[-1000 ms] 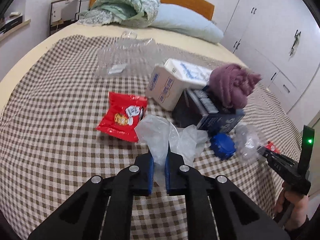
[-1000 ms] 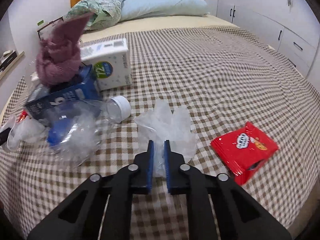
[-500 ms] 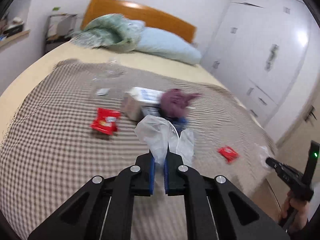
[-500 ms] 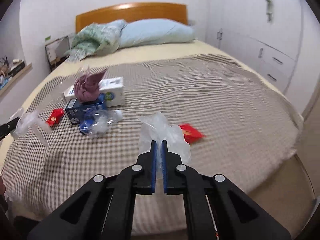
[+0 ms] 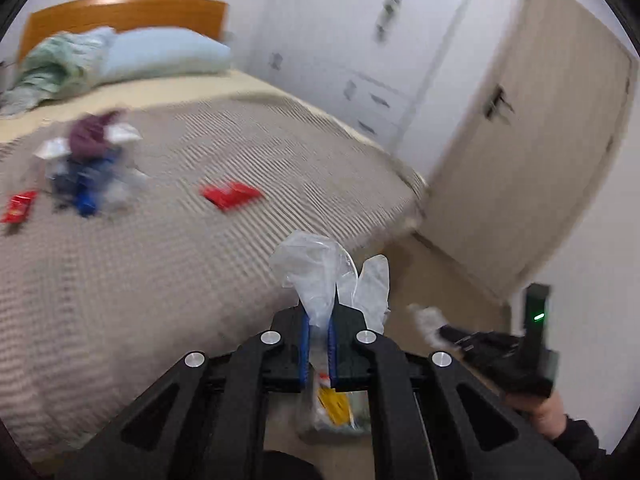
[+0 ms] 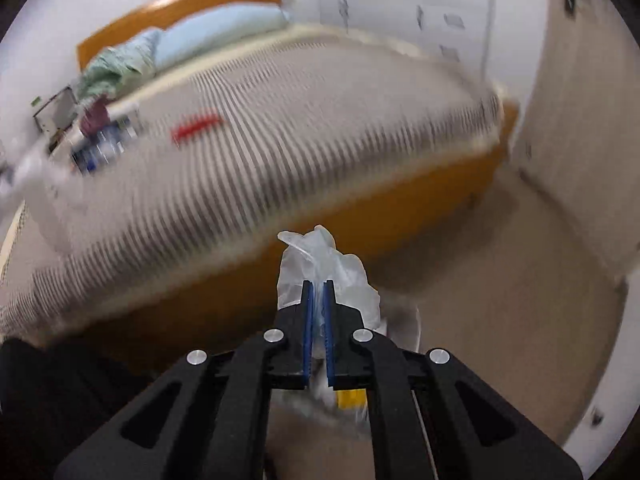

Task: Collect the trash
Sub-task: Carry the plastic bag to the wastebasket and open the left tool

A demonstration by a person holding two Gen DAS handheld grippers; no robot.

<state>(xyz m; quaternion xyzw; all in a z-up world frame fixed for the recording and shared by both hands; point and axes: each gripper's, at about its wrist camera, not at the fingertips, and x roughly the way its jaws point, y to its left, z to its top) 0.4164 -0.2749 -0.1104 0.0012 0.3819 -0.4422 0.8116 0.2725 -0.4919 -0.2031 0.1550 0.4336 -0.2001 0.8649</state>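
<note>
Both grippers have swung off the bed toward the floor. Left gripper and right gripper each pinch the bag, hanging low centre. Red packets, box pile left upper left, uncollected.

My left gripper off the bed's foot corner, bag between its fingers, litter heap far left (blurred), wrapper mid-bed, door right.
</note>
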